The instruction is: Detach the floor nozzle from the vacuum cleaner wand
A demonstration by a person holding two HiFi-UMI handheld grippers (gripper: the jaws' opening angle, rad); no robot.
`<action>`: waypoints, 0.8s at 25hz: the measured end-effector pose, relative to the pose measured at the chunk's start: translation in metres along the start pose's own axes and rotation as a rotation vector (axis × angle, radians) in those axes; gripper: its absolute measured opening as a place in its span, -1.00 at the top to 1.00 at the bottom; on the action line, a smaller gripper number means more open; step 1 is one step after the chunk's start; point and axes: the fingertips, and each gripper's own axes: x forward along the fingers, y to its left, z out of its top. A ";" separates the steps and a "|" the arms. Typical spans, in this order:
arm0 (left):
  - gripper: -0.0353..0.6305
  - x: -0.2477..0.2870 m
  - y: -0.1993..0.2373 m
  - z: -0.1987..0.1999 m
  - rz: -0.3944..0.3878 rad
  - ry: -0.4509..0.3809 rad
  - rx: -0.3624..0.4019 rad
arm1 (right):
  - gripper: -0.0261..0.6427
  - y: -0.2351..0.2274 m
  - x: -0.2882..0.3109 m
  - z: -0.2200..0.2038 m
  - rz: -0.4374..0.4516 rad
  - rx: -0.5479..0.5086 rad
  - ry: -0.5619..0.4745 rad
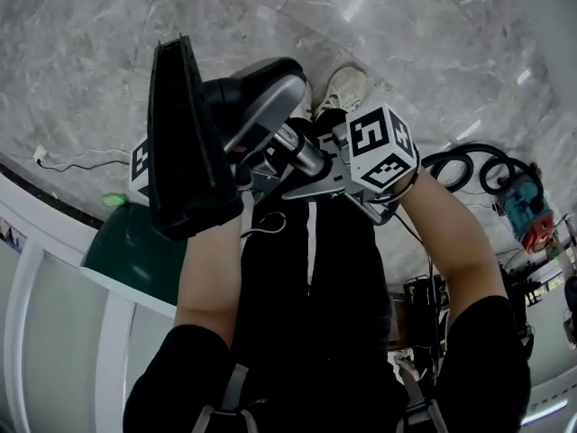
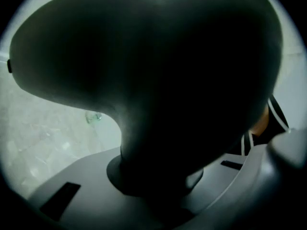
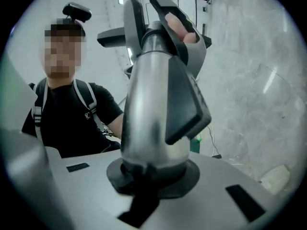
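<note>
Both pieces are held up off the marble floor (image 1: 433, 43), in front of the person's body, so the joint sits where the head view looks straight down on it. The left gripper (image 2: 156, 183) has its jaws closed on the floor nozzle (image 1: 185, 142). The nozzle's dark housing fills nearly all of the left gripper view, seated hard against the jaws with no gap showing. The right gripper (image 3: 153, 176) has its jaws clamped round the silver vacuum wand (image 3: 146, 114), low on the tube and just beneath a black latch piece (image 3: 184, 99) (probably the release catch, though I can't confirm it). One gripper per part makes sense: the nozzle is the anchor, and the wand is the piece to draw out along its own axis.

In the head view the tube runs into the nozzle's grey neck (image 1: 261, 102) with no visible break, so I judge the two not yet separated. The next move likely calls for the catch to be pressed, then a straight pull, since twisting could jam the fitting. The person's white shoe (image 1: 344, 88) and a coiled black hose (image 1: 469, 162) are on the floor below, well apart from the work.
</note>
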 end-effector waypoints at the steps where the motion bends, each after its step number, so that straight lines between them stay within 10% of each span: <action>1: 0.69 0.001 0.001 0.000 0.002 -0.004 -0.002 | 0.77 0.010 0.000 0.002 0.070 0.009 -0.002; 4: 0.69 0.002 0.007 0.002 0.014 -0.019 -0.010 | 0.77 0.027 -0.001 0.004 0.201 0.053 -0.001; 7: 0.69 0.003 0.013 0.003 0.024 -0.033 -0.018 | 0.77 0.014 0.000 0.005 0.123 0.087 -0.003; 20: 0.69 0.011 0.028 0.010 0.013 -0.082 -0.047 | 0.77 -0.128 -0.063 -0.001 -1.119 -0.141 0.083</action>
